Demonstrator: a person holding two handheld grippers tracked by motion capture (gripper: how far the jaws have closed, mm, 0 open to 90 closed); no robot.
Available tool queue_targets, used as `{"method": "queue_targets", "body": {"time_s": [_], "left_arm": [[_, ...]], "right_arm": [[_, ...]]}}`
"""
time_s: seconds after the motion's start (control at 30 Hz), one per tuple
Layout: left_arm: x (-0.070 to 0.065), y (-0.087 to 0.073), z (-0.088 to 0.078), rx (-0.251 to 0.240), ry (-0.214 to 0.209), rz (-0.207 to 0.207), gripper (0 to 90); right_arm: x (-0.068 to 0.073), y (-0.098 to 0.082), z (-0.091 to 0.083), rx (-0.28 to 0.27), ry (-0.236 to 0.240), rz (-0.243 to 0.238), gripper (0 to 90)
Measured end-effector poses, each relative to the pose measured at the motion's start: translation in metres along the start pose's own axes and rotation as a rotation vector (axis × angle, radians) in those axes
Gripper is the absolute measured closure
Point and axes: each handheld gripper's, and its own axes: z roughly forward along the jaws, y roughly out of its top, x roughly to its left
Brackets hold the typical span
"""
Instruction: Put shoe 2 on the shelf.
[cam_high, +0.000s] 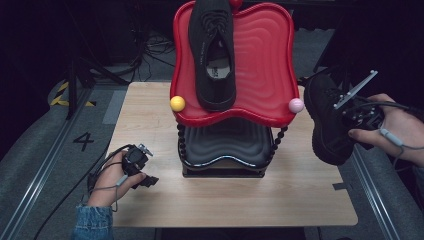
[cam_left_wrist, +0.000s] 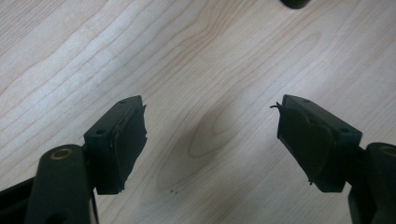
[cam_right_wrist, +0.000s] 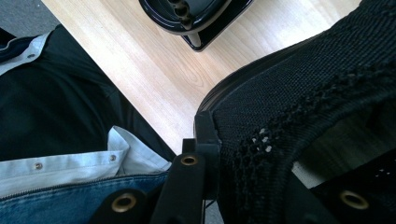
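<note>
Right claw (cam_high: 350, 116), clamped on the black knit shoe (cam_high: 325, 120): keep your grip firm, carry it beside the red wavy tray (cam_high: 260, 60); left claw (cam_left_wrist: 210, 140) rests apart.

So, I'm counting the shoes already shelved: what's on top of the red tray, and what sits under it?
On the red tray lies one black shoe. Under it sits a black tray; the red one covers most of it, so its contents can't be seen.

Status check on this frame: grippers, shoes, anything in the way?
Left gripper open, low over the table. Right gripper shut on second shoe, held off right edge. First shoe on red tray. Nothing blocking.
</note>
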Motion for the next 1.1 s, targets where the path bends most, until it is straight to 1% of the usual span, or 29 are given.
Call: {"method": "queue_targets", "body": {"time_s": [0.07, 0.1, 0.13, 0.17, 0.27, 0.3, 0.33, 0.4, 0.43, 0.5, 0.53, 0.6, 0.67, 0.7, 0.73, 0.77, 0.8, 0.87, 0.93, 1.0, 1.03, 1.07, 1.1], "left_arm": [[0.001, 0.000, -0.001, -0.005, 0.011, -0.001, 24.4], [0.001, 0.000, -0.001, -0.006, 0.000, -0.004, 24.4], [0.002, 0.001, -0.002, -0.011, 0.008, 0.005, 24.4], [0.002, 0.001, -0.002, -0.013, -0.001, -0.001, 24.4], [0.002, 0.000, -0.002, -0.012, -0.003, 0.004, 24.4], [0.002, 0.000, -0.003, -0.012, 0.003, 0.007, 24.4], [0.002, 0.000, -0.003, -0.014, -0.005, 0.006, 24.4], [0.003, 0.000, -0.004, -0.018, -0.007, 0.004, 24.4], [0.003, 0.000, -0.004, -0.018, -0.006, -0.002, 24.4], [0.004, -0.001, -0.004, -0.023, -0.003, 0.001, 24.4], [0.004, -0.001, -0.004, -0.023, -0.003, 0.001, 24.4], [0.005, -0.001, -0.004, -0.016, -0.005, -0.007, 24.4], [0.007, -0.002, -0.004, -0.014, 0.006, 0.002, 24.4], [0.006, -0.002, -0.004, -0.010, -0.006, -0.010, 24.4], [0.006, -0.002, -0.004, -0.010, -0.006, -0.010, 24.4], [0.006, -0.002, -0.004, -0.015, -0.010, -0.001, 24.4], [0.006, -0.002, -0.005, -0.017, -0.012, -0.005, 24.4], [0.007, -0.001, -0.005, -0.021, -0.005, 0.004, 24.4], [0.007, 0.000, -0.006, -0.022, -0.009, -0.005, 24.4], [0.008, 0.000, -0.007, -0.023, -0.001, -0.004, 24.4], [0.007, 0.001, -0.006, -0.019, -0.009, -0.002, 24.4], [0.007, 0.001, -0.006, -0.019, -0.009, -0.002, 24.4], [0.006, 0.002, -0.004, -0.017, -0.020, -0.002, 24.4]], "right_arm": [[0.004, 0.002, -0.008, 0.000, -0.012, -0.008, 87.7], [0.006, 0.003, -0.012, -0.004, -0.019, -0.012, 87.7], [0.008, 0.003, -0.016, -0.004, -0.020, -0.016, 87.8], [0.010, 0.004, -0.020, -0.005, -0.020, -0.017, 87.9], [0.014, 0.005, -0.034, -0.027, -0.023, -0.020, 88.0], [0.015, 0.005, -0.039, -0.032, -0.029, -0.021, 88.0], [0.017, 0.006, -0.043, -0.038, -0.038, -0.019, 88.0], [0.019, 0.007, -0.051, -0.045, -0.057, -0.019, 88.0], [0.020, 0.008, -0.054, -0.051, -0.062, -0.019, 88.0], [0.023, 0.010, -0.063, -0.058, -0.070, -0.017, 88.0], [0.023, 0.010, -0.063, -0.058, -0.070, -0.017, 88.0], [0.026, 0.013, -0.070, -0.068, -0.079, -0.019, 88.0], [0.028, 0.016, -0.076, -0.070, -0.080, -0.019, 88.0], [0.030, 0.019, -0.080, -0.069, -0.086, -0.021, 88.0], [0.030, 0.019, -0.080, -0.069, -0.086, -0.021, 88.0], [0.033, 0.023, -0.084, -0.071, -0.093, -0.025, 88.0], [0.034, 0.025, -0.086, -0.072, -0.095, -0.029, 88.0], [0.038, 0.029, -0.090, -0.079, -0.099, -0.035, 88.0], [0.041, 0.032, -0.093, -0.085, -0.104, -0.040, 88.0], [0.044, 0.034, -0.096, -0.086, -0.101, -0.043, 88.0], [0.049, 0.038, -0.100, -0.084, -0.114, -0.046, 88.0], [0.049, 0.038, -0.100, -0.084, -0.114, -0.046, 88.0], [0.052, 0.041, -0.103, -0.079, -0.115, -0.048, 88.0]]}}
